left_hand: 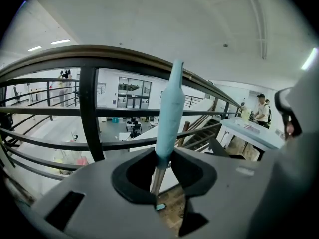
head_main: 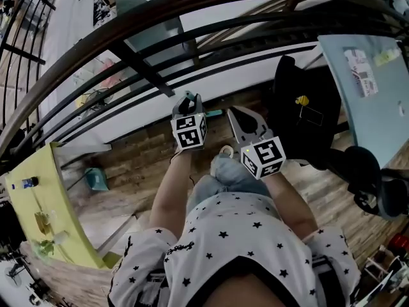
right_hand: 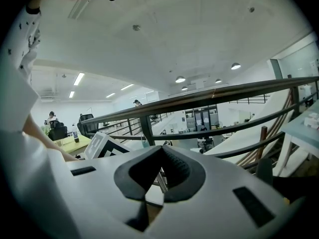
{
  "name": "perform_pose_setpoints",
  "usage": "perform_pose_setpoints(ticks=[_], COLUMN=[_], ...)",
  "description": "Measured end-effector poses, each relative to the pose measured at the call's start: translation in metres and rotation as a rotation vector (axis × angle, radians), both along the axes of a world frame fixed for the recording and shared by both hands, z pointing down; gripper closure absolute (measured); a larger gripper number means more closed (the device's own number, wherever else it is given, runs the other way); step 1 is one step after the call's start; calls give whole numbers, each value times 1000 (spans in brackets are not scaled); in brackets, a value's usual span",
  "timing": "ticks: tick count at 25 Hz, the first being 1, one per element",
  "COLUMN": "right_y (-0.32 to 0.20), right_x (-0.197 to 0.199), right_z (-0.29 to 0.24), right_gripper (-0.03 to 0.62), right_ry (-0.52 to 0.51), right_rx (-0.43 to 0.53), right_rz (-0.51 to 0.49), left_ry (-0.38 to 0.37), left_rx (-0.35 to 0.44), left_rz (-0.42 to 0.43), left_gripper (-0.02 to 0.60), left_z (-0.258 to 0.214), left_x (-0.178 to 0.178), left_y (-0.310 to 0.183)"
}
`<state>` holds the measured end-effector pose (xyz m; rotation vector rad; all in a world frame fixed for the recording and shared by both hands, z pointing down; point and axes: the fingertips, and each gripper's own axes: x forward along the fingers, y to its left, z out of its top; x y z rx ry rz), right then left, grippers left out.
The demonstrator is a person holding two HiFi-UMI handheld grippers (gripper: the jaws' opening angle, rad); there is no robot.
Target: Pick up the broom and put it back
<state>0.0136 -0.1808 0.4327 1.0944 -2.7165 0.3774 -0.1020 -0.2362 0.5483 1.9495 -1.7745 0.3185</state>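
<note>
Blue-handled broom [left_hand: 167,113] stands upright, clamped in my left gripper [left_hand: 159,177] jaws by the railing [left_hand: 88,113]. My right gripper [right_hand: 160,172] jaws are closed. The pick-up looks done, the return remains.

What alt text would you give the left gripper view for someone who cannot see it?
The grey left claw grips a broom by its pale blue handle, which stands upright between the claw's two halves. Behind it a dark railing overlooks a bright hall, and a person stands at far right.
</note>
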Motion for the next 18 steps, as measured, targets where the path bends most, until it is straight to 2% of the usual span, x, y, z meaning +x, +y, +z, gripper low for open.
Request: perform_pose_setpoints(ticks=[18], right_y=[-65], right_x=[41], right_z=[46], right_gripper=[600], right_ry=[7], right_rx=[-53], right_rz=[146], left_ry=[-68], left_rx=[-96], left_rz=[81], left_gripper=[474], left_z=[81], left_x=[20], left_y=[-84])
